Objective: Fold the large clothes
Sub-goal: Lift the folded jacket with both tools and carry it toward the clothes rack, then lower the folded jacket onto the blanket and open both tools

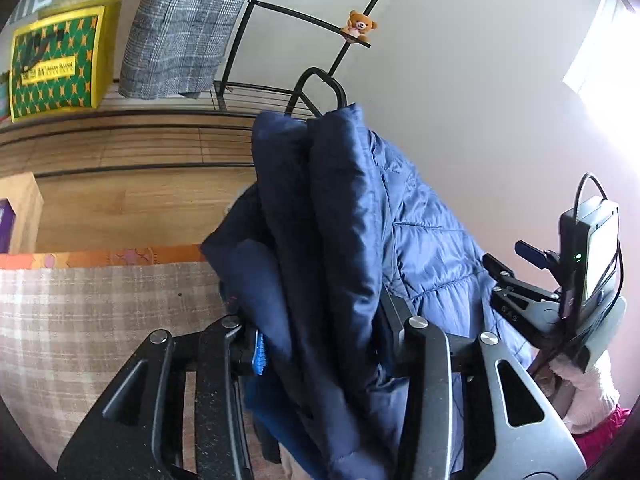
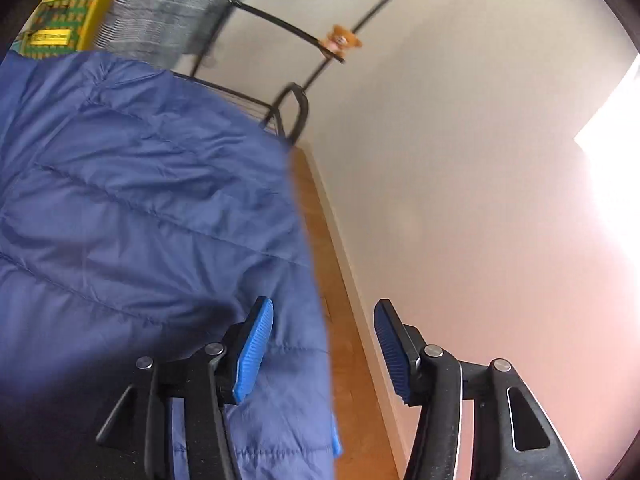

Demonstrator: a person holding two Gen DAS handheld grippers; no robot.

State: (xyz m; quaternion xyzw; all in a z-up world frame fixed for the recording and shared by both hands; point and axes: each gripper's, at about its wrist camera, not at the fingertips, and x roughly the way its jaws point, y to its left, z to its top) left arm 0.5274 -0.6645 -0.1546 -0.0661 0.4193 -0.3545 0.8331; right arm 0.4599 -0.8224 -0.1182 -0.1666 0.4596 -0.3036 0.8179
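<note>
A large blue quilted puffer jacket (image 1: 340, 240) hangs bunched between the fingers of my left gripper (image 1: 320, 344), which is shut on its thick folded edge and holds it up off the surface. In the right wrist view the same jacket (image 2: 140, 220) fills the left half, its edge hanging past the left blue pad. My right gripper (image 2: 324, 348) is open and empty, its blue pads (image 2: 256, 348) wide apart beside the jacket's edge. The right gripper's body (image 1: 560, 292) shows at the right of the left wrist view.
A plaid beige cloth (image 1: 100, 320) covers the surface below. Behind are a wood floor (image 1: 140, 200), a black wire rack (image 1: 280, 12) with a small teddy bear (image 1: 360, 26), a grey plaid garment (image 1: 184, 28), a yellow-green bag (image 1: 56, 60) and a white wall (image 2: 460, 160).
</note>
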